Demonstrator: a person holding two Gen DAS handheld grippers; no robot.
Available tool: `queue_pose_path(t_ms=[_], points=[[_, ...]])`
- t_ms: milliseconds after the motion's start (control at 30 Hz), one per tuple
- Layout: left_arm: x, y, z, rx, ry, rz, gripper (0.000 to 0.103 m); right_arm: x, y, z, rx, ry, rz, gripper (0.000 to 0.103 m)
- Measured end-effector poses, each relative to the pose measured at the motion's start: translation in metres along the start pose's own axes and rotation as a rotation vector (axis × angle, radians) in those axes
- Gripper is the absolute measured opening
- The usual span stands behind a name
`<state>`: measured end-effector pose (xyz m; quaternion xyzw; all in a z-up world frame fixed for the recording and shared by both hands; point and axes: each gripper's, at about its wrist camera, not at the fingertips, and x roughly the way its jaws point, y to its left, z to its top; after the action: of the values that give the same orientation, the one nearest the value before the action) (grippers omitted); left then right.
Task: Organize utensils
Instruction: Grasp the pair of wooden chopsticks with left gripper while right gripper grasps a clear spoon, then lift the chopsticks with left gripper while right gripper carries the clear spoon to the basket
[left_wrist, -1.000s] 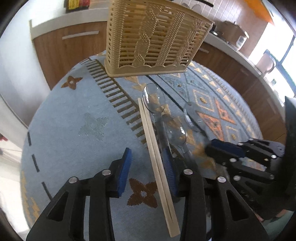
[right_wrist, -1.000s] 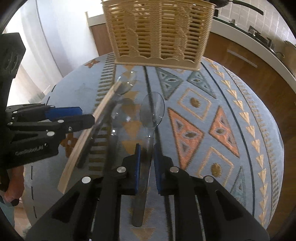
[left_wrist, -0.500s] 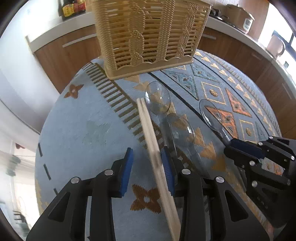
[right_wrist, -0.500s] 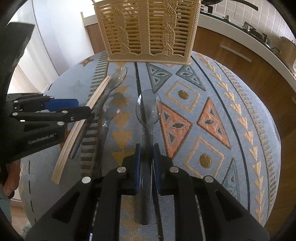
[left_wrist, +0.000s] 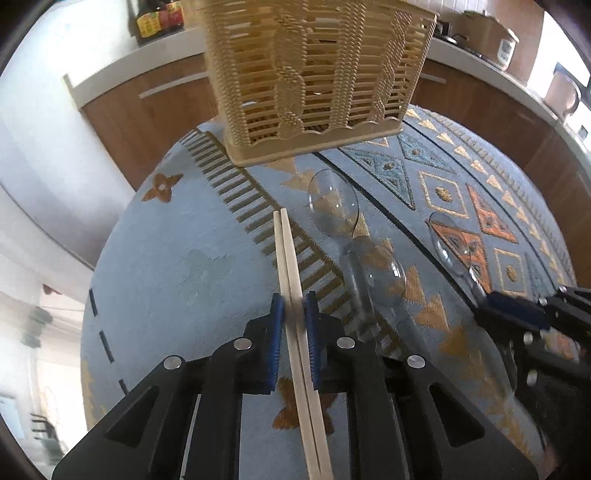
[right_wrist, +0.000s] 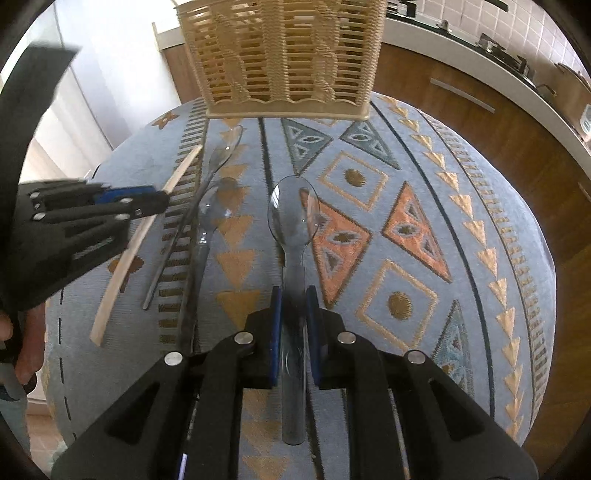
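My left gripper (left_wrist: 294, 310) is shut on a pair of wooden chopsticks (left_wrist: 286, 251) and holds them above the patterned cloth; the pair also shows in the right wrist view (right_wrist: 147, 229). My right gripper (right_wrist: 294, 306) is shut on the handle of a clear plastic spoon (right_wrist: 293, 214), bowl pointing away; it also shows in the left wrist view (left_wrist: 448, 240). Two more clear spoons (left_wrist: 334, 206) (left_wrist: 384, 273) lie on the cloth between the grippers. A beige slatted utensil basket (left_wrist: 314, 77) stands at the far edge, also in the right wrist view (right_wrist: 284, 55).
The round table wears a blue cloth (right_wrist: 406, 229) with orange triangles and diamonds. Wooden cabinets (right_wrist: 461, 110) and a counter with bottles (left_wrist: 155, 18) stand behind. The person's hand (right_wrist: 22, 343) shows at the left.
My left gripper has closed on the chopsticks and lifted them. My right gripper has raised the spoon and both have moved back from the basket a little.
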<state>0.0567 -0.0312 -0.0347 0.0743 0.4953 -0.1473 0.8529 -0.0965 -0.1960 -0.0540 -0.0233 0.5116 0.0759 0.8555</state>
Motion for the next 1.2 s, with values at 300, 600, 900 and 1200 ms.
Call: queue_pose_path(t_ms=[300,600,900,1200], points=[[-0.003,0.023,-0.007,-0.035,0.021,-0.066,0.012,0.003,-0.016,0.008,0.018,0.051,0.041,0.011],[0.007,0.000,0.011,0.099,0.105,-0.038,0.030,0.018,-0.022,0.046,0.033,0.175,0.145,0.027],[0.005,0.005,0.010,0.098,0.095,0.017,0.010,0.026,0.005,0.058,-0.079,0.191,0.012,0.010],[-0.043,0.027,0.002,-0.074,-0.213,-0.102,0.009,-0.022,-0.027,0.054,-0.014,0.000,0.172,0.010]])
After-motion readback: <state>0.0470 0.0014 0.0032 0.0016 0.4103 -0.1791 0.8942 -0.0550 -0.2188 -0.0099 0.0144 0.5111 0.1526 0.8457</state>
